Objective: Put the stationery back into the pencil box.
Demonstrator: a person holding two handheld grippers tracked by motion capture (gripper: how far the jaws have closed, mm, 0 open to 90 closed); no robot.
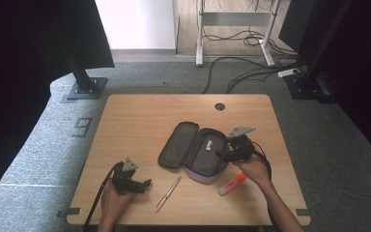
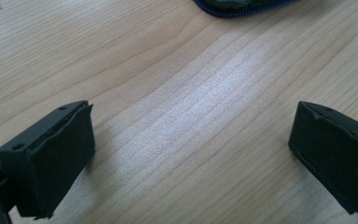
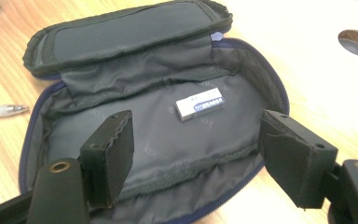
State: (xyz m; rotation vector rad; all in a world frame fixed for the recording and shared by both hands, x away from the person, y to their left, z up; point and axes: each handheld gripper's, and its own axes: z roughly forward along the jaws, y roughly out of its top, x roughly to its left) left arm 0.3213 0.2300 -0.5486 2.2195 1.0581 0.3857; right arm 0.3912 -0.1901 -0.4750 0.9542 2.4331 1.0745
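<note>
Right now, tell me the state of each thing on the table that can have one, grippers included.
Pencil case: unzipped, lid folded back, lying open on the table.
Eraser: lying flat inside the pencil case.
Pen: lying on the table, outside the case.
Highlighter: capped, lying on the table beside the case.
Left gripper: open, nothing between its jaws.
Right gripper: open over the case, holding nothing.

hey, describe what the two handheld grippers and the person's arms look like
Both grippers are black. The left gripper and right gripper each carry a grey three-cornered plate on top and trail a black cable toward the person. Up close, each has two blocky black jaws faced with dark, slightly ragged-edged pads, with small screw holes along the jaw tops. The forearms are bare; no sleeves in view.
</note>
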